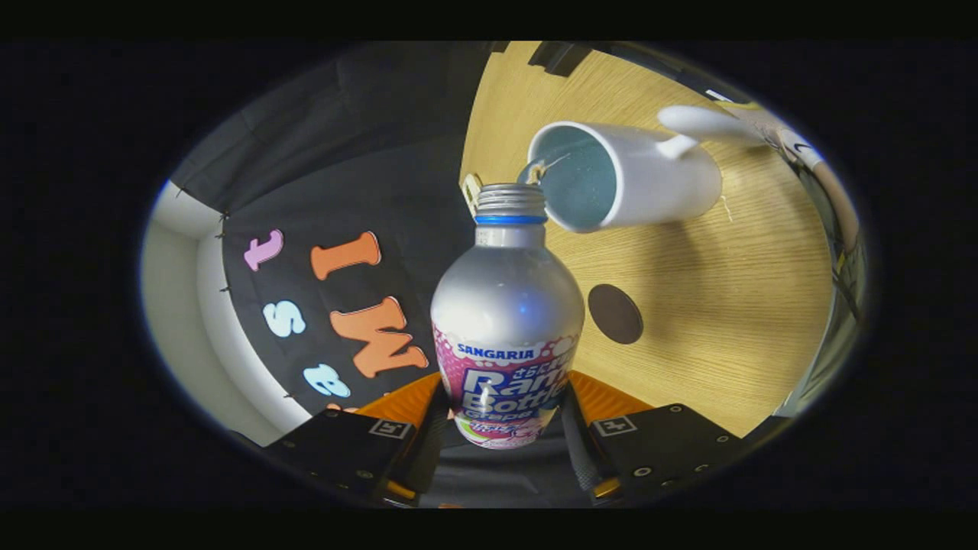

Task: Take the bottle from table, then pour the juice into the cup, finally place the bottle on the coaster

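A silver bottle [506, 305] with a pink and blue label is held between my two fingers, and the gripper [503, 428] is shut on its lower body. The whole view is rolled sideways, so the bottle is tipped over the table. Its open threaded neck, with a blue ring, points at the mouth of a white mug [626, 179] with a pale blue inside and a handle on its far side. A thin stream runs from the neck toward the mug's rim. A dark round coaster [615, 314] lies on the wooden table beside the bottle's shoulder, on the near side of the mug.
The wooden table [710, 305] spans the area around mug and coaster. The booth's black cloth wall [344, 191] rises behind the bottle on the other side. A white cable [829, 183] runs along the table's edge past the mug.
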